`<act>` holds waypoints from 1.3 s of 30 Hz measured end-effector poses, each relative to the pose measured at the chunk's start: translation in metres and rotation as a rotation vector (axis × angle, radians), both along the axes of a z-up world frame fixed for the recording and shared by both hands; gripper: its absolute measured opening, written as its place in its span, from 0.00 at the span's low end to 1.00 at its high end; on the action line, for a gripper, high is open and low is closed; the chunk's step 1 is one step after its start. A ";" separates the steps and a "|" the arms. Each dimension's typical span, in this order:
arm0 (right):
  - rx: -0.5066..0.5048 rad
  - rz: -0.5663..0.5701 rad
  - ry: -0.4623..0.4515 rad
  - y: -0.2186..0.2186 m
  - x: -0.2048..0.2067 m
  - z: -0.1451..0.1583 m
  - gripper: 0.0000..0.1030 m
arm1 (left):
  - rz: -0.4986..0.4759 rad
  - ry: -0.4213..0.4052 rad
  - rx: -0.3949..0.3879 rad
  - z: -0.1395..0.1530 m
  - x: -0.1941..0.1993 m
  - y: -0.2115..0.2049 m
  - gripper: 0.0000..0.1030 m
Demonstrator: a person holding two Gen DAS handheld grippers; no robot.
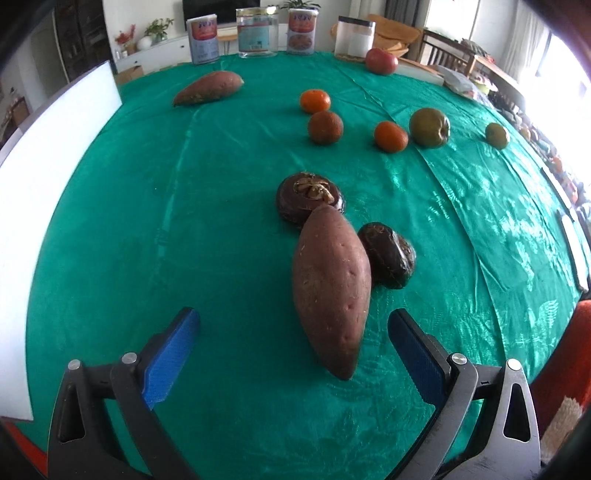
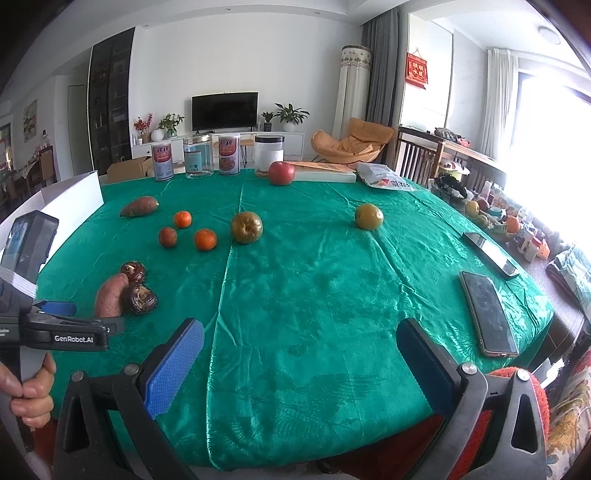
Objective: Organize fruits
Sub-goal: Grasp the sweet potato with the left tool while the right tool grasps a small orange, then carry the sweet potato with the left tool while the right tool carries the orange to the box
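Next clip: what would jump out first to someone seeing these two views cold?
The shiny green tablecloth fills both views. Close ahead of the open left gripper lies a long reddish-brown sweet potato, touching two dark brown wrinkled fruits. Farther back sit three small orange tangerines, with a red apple at the far edge.

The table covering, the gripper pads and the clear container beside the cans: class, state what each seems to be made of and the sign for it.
Table covering: probably satin-like woven cloth; glossy green, creased, with a woven pattern.
Gripper pads: likely rubber or soft plastic; matte blue, finely dimpled.
Clear container: glass or clear plastic, undecidable; see-through walls, paper label.
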State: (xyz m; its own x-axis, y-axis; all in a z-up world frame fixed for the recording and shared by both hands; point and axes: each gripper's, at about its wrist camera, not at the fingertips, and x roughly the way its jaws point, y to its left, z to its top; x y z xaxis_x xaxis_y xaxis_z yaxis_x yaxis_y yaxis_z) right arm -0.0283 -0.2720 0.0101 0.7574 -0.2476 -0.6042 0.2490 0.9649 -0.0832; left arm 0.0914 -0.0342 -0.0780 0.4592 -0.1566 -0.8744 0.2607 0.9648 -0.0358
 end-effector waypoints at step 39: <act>0.383 0.186 0.176 -0.026 0.051 -0.032 1.00 | -0.045 -0.042 -0.116 0.030 -0.006 0.049 0.40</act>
